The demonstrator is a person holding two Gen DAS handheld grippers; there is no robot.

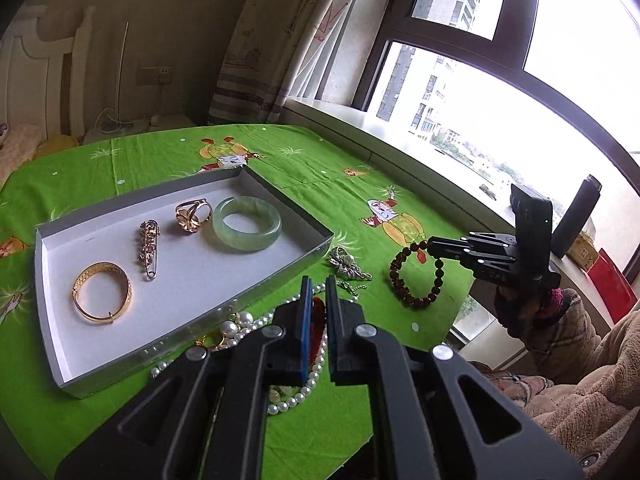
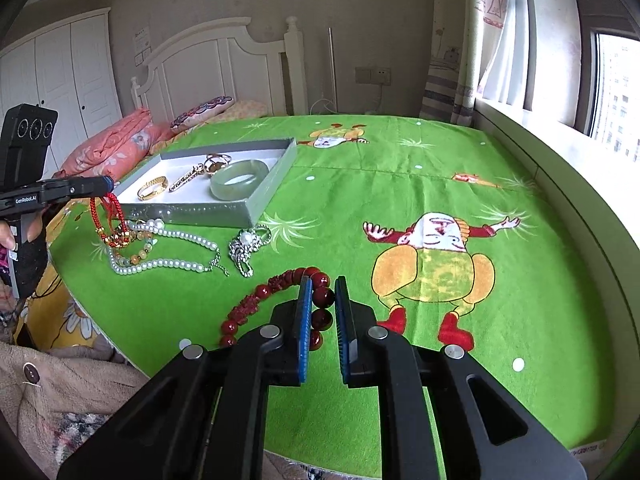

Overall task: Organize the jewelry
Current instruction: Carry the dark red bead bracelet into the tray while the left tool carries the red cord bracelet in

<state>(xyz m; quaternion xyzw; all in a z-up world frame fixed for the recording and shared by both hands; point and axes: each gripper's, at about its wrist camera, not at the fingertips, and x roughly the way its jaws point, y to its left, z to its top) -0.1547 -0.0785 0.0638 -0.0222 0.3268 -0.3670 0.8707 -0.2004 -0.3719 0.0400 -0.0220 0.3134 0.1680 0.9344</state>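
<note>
A grey tray on the green cloth holds a gold bangle, a brooch pin, a gold ring and a jade bangle. My left gripper is shut on a red cord bracelet, lifted over a pearl necklace. My right gripper is shut on a dark red bead bracelet lying right of the tray.
A silver pearl brooch lies beside the tray's near corner. A window ledge runs along the table's right side. A bed with pillows stands behind the table. My coat sleeve is at right.
</note>
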